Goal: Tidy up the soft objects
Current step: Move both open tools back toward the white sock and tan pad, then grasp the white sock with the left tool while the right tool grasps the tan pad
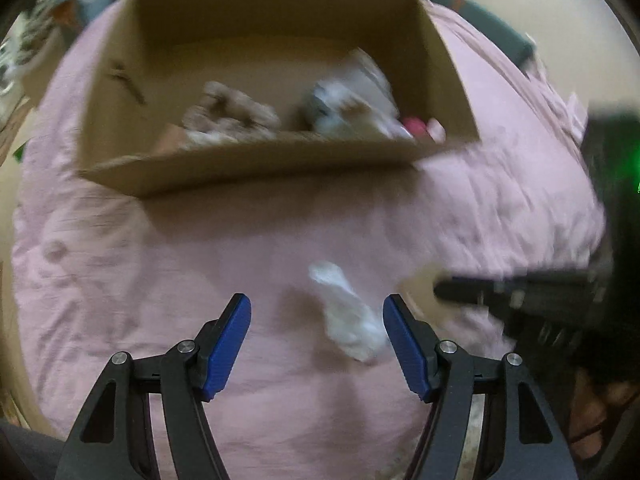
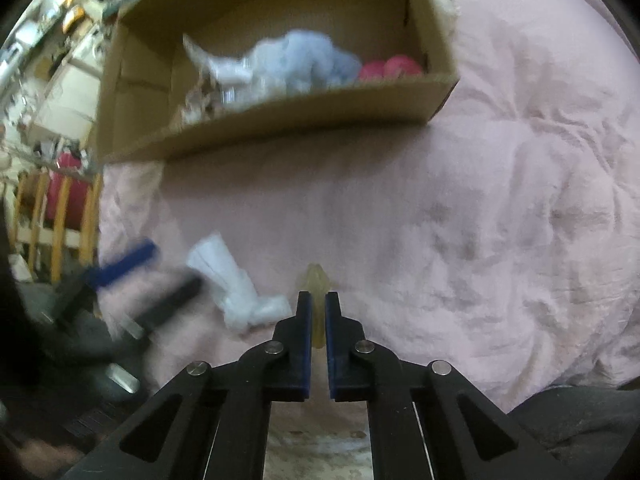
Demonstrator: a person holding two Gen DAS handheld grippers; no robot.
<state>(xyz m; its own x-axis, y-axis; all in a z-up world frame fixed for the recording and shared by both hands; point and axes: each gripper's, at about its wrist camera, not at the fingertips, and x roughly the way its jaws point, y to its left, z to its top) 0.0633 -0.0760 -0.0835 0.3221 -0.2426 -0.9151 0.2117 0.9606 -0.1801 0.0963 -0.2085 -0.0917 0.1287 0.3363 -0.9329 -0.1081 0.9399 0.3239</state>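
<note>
White sock (image 1: 348, 316) lies on the pink bedspread (image 1: 200, 260), long axis 11-to-5, at 1 o'clock between our spread left gripper (image 1: 317, 346) pads. Right gripper (image 2: 318, 304) is clamped on a yellowish soft piece (image 2: 317, 280). Box (image 1: 248, 168) sits at 12.

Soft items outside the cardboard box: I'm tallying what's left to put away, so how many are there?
2. A white sock lies on the pink bedspread before the open left hand-held gripper; a small yellowish item sits pinched in the right hand-held gripper. Others may be out of view.
</note>
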